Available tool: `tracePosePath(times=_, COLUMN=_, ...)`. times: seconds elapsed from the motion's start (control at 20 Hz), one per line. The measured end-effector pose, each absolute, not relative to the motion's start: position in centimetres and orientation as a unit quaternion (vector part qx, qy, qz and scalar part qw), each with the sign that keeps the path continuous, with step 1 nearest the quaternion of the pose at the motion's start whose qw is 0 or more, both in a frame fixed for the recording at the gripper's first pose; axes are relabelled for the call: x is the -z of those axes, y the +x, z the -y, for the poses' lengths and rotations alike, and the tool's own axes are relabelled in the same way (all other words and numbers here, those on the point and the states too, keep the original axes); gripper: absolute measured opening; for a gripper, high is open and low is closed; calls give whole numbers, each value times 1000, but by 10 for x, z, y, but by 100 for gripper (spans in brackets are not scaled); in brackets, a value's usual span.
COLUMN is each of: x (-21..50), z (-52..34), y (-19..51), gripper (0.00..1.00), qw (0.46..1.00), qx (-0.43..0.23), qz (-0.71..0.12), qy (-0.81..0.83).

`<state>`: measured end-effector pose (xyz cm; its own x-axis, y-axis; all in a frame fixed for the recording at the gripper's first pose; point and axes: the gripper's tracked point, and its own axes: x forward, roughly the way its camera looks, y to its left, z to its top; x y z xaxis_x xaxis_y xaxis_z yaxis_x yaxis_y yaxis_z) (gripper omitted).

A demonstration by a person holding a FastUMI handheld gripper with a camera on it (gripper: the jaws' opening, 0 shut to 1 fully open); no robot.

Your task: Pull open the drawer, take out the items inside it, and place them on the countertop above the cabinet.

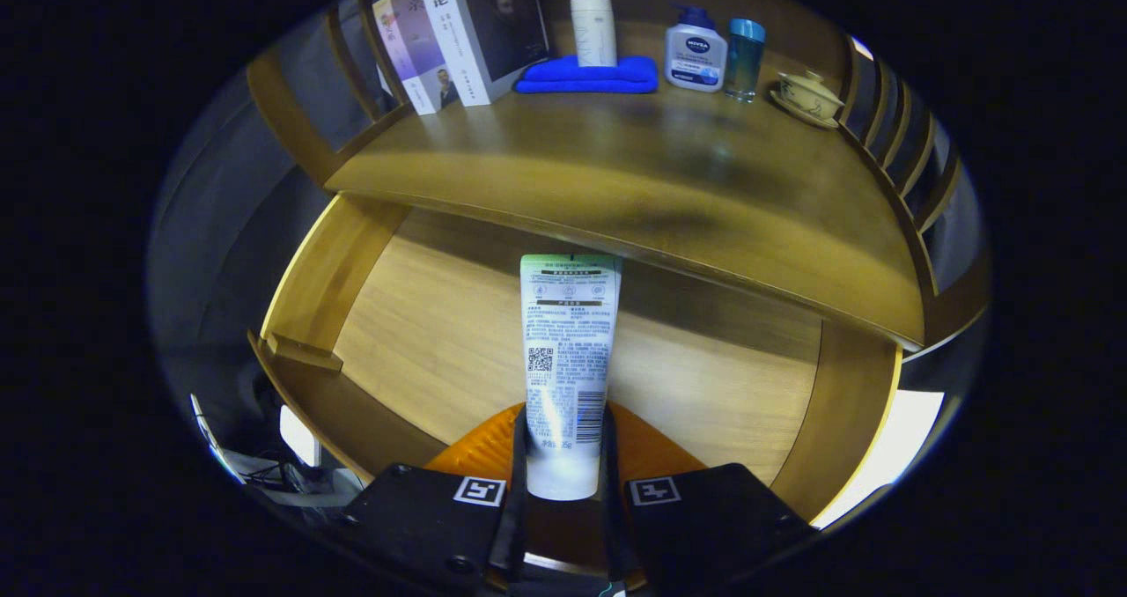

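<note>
A white squeeze tube with printed text and a barcode stands up between my fingers, its crimped end pointing away from me. My gripper is shut on the white tube near its cap end, both fingers pressing its sides. Below and behind the tube lies the open wooden drawer, its pale floor bare where I can see it. An orange object shows just behind my fingers, low in the drawer. The wooden countertop stretches above the drawer, beyond the tube's tip.
At the back of the countertop stand books, a white pump bottle on a folded blue cloth, a white lotion bottle, a teal bottle and a lidded teacup. Slatted wooden rails close both sides.
</note>
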<state>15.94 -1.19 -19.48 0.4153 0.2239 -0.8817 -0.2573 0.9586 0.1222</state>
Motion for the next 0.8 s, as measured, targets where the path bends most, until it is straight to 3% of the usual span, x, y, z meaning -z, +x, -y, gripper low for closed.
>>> tracePosePath(times=0.8, x=145, z=-2, y=172, gripper=37, qw=875, qx=-194, qz=-445, qy=7)
